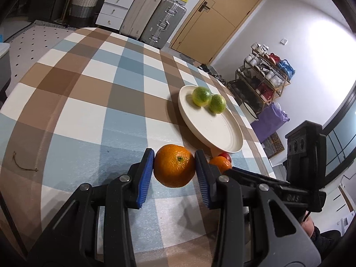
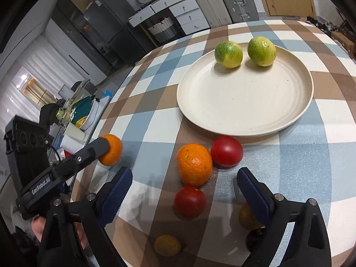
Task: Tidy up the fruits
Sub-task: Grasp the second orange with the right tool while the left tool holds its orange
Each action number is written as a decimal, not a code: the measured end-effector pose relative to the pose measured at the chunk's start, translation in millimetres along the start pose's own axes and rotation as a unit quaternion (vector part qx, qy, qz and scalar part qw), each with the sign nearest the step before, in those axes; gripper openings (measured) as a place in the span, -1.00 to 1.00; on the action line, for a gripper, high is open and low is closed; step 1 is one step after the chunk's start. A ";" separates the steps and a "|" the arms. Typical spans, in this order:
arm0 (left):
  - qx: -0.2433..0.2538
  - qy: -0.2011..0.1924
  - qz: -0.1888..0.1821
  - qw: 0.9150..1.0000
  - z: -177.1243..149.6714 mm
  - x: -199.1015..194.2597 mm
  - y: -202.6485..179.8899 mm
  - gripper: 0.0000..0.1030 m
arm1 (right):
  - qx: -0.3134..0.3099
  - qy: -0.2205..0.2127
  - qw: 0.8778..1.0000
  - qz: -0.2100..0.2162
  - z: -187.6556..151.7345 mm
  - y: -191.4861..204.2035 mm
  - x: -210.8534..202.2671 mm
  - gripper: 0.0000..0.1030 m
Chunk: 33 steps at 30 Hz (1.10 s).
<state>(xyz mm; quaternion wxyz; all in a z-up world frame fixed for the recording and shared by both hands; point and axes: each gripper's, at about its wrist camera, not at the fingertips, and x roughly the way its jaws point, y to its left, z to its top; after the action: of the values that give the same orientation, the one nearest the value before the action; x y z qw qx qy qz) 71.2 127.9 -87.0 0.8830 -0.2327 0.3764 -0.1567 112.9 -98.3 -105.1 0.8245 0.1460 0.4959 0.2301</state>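
Observation:
My left gripper (image 1: 174, 169) is shut on an orange (image 1: 174, 166), held just above the checked tablecloth; the same orange (image 2: 111, 149) shows in the right wrist view. A cream plate (image 1: 213, 129) (image 2: 244, 104) holds two green citrus fruits (image 1: 201, 96) (image 1: 217, 104) (image 2: 228, 54) (image 2: 261, 51). My right gripper (image 2: 184, 191) is open and empty, low over a second orange (image 2: 194, 167), two red tomatoes (image 2: 226, 151) (image 2: 189, 202) and small yellow fruits (image 2: 167, 245) (image 2: 248, 217) near the table's front edge.
The round table (image 1: 93, 102) has a blue, brown and white checked cloth. A scrap of string (image 1: 24, 163) lies at its left. Suitcases (image 1: 164, 20), drawers and a door stand behind; a shoe rack (image 1: 264, 77) is to the right.

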 end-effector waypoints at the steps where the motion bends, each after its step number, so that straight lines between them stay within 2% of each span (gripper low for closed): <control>1: 0.000 0.000 -0.001 1.000 -0.6 -1.4 0.7 -0.33 | 0.007 0.001 1.000 -0.003 1.3 -0.8 1.8 0.72; 6: -0.003 -0.002 -0.002 1.000 -2.9 -5.4 3.0 -0.33 | 0.020 -0.003 0.999 -0.028 5.4 -0.1 5.0 0.65; 8: -0.005 0.000 -0.005 1.000 -4.0 -6.3 5.3 -0.33 | 0.021 -0.004 0.999 -0.042 6.0 1.0 5.9 0.55; 11: -0.008 0.002 -0.005 1.000 -5.7 -6.7 8.2 -0.33 | 0.037 -0.015 0.998 -0.058 4.5 -2.1 3.0 0.34; 13: -0.008 0.002 -0.004 1.000 -6.7 -6.9 9.1 -0.33 | 0.036 -0.017 0.997 -0.065 3.2 -1.4 3.3 0.08; 17: -0.008 0.001 -0.002 1.000 -7.1 -7.3 9.4 -0.33 | 0.023 -0.020 0.997 -0.065 -0.1 6.1 6.4 -0.06; 19: -0.007 0.001 -0.002 1.000 -8.0 -8.6 9.6 -0.33 | 0.019 -0.020 0.998 -0.057 -1.9 10.7 8.5 -0.30; 33: -0.001 0.002 0.006 1.000 -9.9 -14.6 3.5 -0.33 | 0.023 -0.039 0.999 -0.029 -7.4 10.8 -0.9 -0.31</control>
<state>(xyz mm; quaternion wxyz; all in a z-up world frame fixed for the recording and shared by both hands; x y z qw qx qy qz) 54.5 134.6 -86.2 0.8830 -0.2305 0.3797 -0.1518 103.5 -89.5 -102.8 0.8459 0.1598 0.4725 0.1887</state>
